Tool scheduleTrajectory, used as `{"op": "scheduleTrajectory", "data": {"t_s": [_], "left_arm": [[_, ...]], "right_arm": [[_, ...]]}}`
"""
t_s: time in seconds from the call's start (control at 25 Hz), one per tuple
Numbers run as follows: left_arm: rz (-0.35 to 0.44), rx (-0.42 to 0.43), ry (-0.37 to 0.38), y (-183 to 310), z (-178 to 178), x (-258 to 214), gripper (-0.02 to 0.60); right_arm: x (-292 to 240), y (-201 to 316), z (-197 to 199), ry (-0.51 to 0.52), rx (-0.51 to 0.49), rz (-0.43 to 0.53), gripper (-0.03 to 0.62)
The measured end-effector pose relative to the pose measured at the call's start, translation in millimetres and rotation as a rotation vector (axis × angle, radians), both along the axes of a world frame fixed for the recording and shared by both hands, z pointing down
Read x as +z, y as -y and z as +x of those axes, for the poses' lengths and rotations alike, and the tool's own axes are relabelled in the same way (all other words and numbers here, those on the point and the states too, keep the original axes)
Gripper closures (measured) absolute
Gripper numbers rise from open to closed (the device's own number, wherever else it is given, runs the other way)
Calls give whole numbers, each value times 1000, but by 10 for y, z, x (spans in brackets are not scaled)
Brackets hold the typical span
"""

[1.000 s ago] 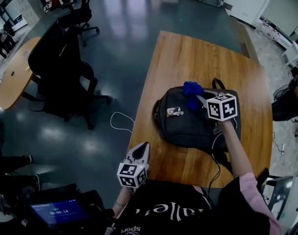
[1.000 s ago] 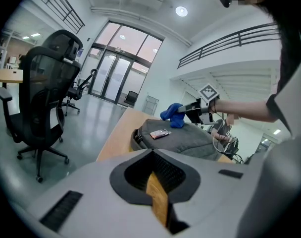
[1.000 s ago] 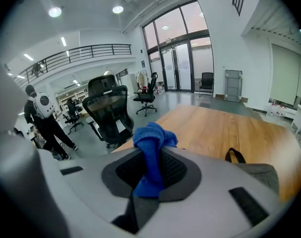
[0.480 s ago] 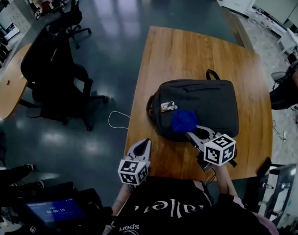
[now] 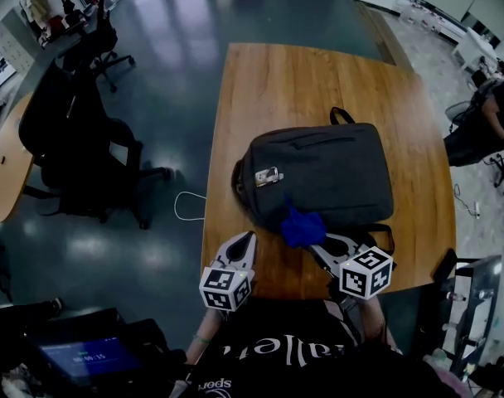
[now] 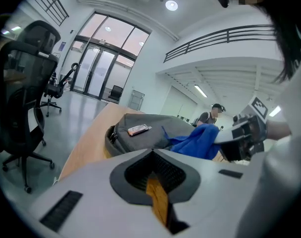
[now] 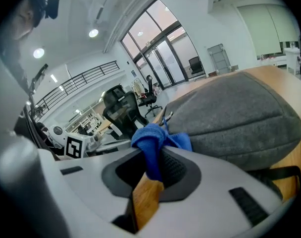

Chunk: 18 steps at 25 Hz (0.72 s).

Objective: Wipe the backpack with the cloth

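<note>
A dark grey backpack (image 5: 322,172) lies flat on the wooden table (image 5: 302,81), with a small tag (image 5: 268,175) on its left part. My right gripper (image 5: 312,240) is shut on a blue cloth (image 5: 301,225), which rests against the backpack's near edge. In the right gripper view the cloth (image 7: 153,139) bunches between the jaws, in front of the grey backpack (image 7: 234,118). My left gripper (image 5: 239,247) hangs at the table's near left edge, shut with nothing in it. The left gripper view shows the backpack (image 6: 145,130) and cloth (image 6: 200,142) ahead.
Black office chairs (image 5: 70,131) stand on the dark floor to the left. A white cable (image 5: 188,206) lies on the floor beside the table. A round wooden table (image 5: 5,160) is at far left. A person (image 5: 484,118) sits at far right. A backpack strap (image 5: 376,232) trails near the table's front edge.
My right gripper has dragged the blue cloth from the backpack's far top edge across its surface to its near edge. The left gripper has stayed in place.
</note>
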<state>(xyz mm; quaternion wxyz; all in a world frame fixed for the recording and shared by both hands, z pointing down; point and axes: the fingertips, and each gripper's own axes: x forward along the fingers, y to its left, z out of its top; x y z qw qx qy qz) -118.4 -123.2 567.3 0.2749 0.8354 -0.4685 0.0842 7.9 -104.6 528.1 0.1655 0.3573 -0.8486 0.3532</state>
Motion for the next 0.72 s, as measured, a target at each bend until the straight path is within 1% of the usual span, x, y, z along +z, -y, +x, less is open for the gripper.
{"op": "scheduleTrajectory", "data": {"t_s": [0.16, 0.28, 0.4, 0.52, 0.64, 0.72], "left_arm": [[3, 9, 8, -16, 35, -14, 583], [0, -3, 6, -21, 27, -48, 583], [5, -13, 8, -30, -19, -79, 583], [17, -37, 14, -6, -81, -164, 583], [22, -50, 11, 6, -135, -147, 583], [17, -52, 7, -16, -165, -91, 583]], "right_arm": [[-546, 412, 90, 48, 11, 116, 539], [-931, 861, 219, 20, 3, 226, 539], [-1173, 1329, 355, -61, 0, 311, 540], [-1300, 1793, 533, -150, 25, 367, 539], [-1264, 2284, 710, -224, 70, 386, 539], [-1172, 2576, 796, -285, 88, 382, 539]]}}
